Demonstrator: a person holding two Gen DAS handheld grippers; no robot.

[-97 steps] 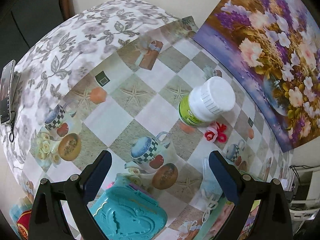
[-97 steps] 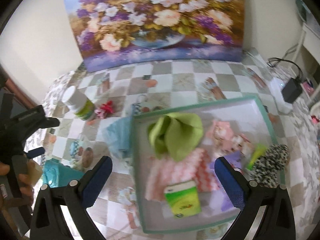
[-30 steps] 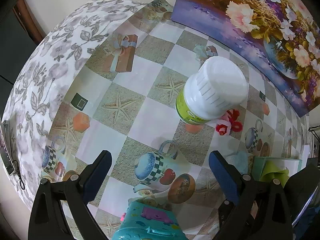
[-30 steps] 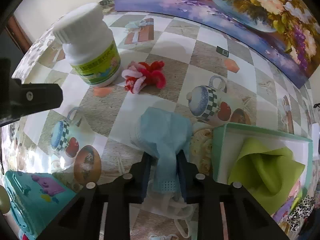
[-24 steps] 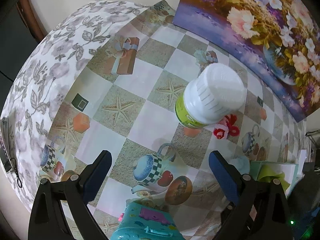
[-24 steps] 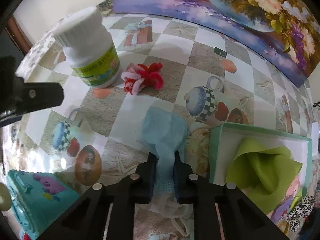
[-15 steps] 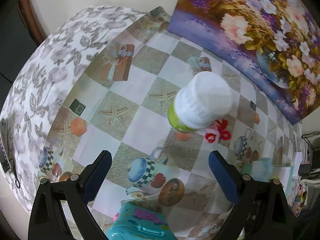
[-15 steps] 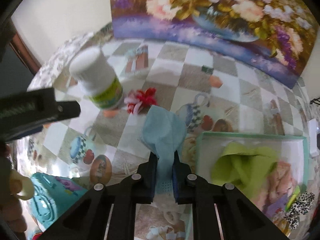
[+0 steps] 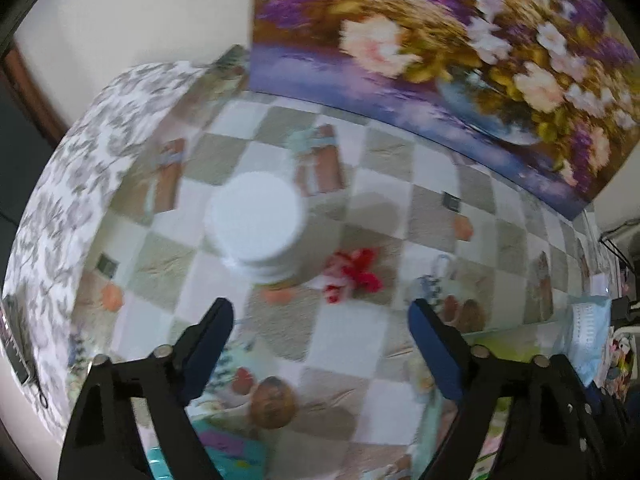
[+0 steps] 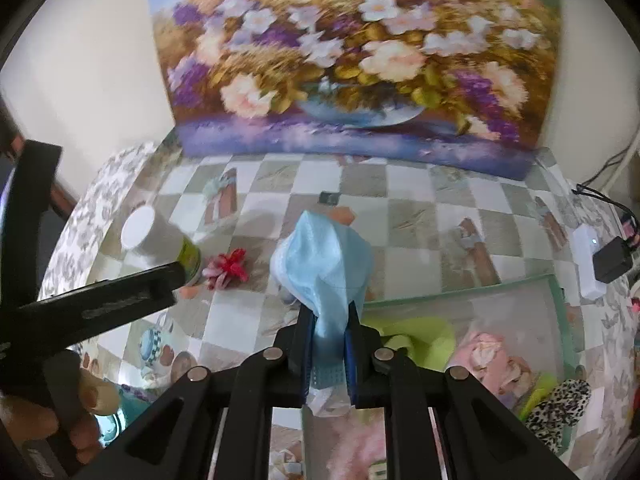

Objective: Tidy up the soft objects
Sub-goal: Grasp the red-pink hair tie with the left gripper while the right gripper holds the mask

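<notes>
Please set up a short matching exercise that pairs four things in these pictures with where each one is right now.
Things:
1. light blue face mask
2. red and pink hair scrunchie
3. lime green cloth
4. white-capped plastic bottle

Places:
A. inside the green-rimmed tray
B. standing upright on the tablecloth
C. pinched in the right hand-held gripper
D. lying on the tablecloth beside the bottle

Pairs: 1-C, 2-D, 3-A, 4-B

The left gripper (image 9: 320, 322) hangs with its jaws wide apart above the checkered worktop (image 9: 352, 336). A white-capped bottle (image 9: 256, 226) stands ahead, a red and pink hair tie (image 9: 352, 276) just beside it. A flower painting (image 9: 460, 44) leans behind
</notes>
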